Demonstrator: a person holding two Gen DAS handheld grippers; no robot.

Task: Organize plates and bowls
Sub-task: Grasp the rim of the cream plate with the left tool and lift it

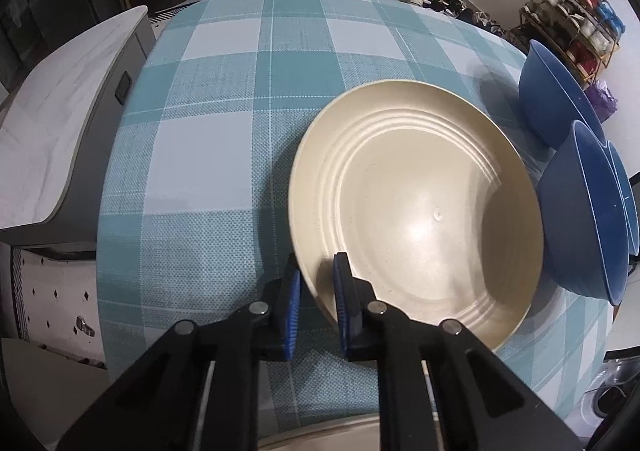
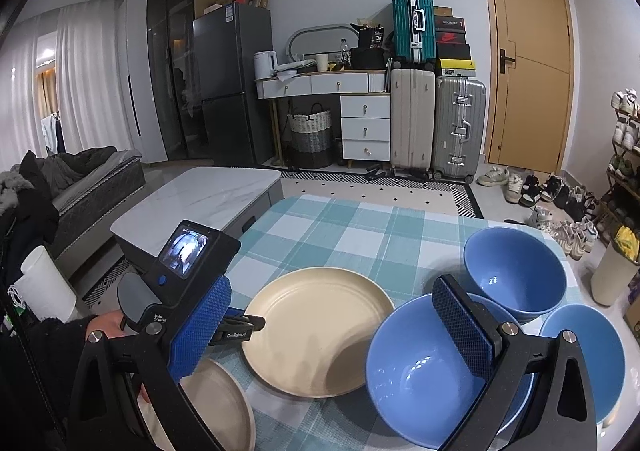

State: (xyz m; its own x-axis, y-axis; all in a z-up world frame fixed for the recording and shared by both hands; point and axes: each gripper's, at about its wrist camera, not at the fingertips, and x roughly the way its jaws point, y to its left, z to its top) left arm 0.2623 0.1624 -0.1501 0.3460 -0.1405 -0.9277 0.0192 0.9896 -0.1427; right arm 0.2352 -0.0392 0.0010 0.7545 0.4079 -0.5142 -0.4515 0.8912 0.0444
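Observation:
A cream plate [image 1: 416, 211] [image 2: 320, 331] lies on the checked tablecloth [image 1: 224, 111]. My left gripper [image 1: 317, 293] is shut on that plate's near-left rim, one blue pad under it and one above; in the right wrist view the left gripper [image 2: 244, 325] meets the plate's left edge. Three blue bowls stand to the right: a far one [image 2: 516, 271] [image 1: 556, 99], a near one [image 2: 420, 371] [image 1: 584, 211] and one at the far right [image 2: 592, 347]. A second cream plate [image 2: 224, 403] sits at the near left. My right gripper [image 2: 332, 331] is open above the near bowl and the plate, holding nothing.
A marble-topped low table [image 2: 200, 199] [image 1: 48, 131] stands close to the left of the table. A person's hand [image 2: 108, 325] holds the left gripper's handle. A white bin [image 2: 612, 275] and shoe racks [image 1: 572, 23] are off the right side. The cloth's far half [image 2: 360, 223] is bare.

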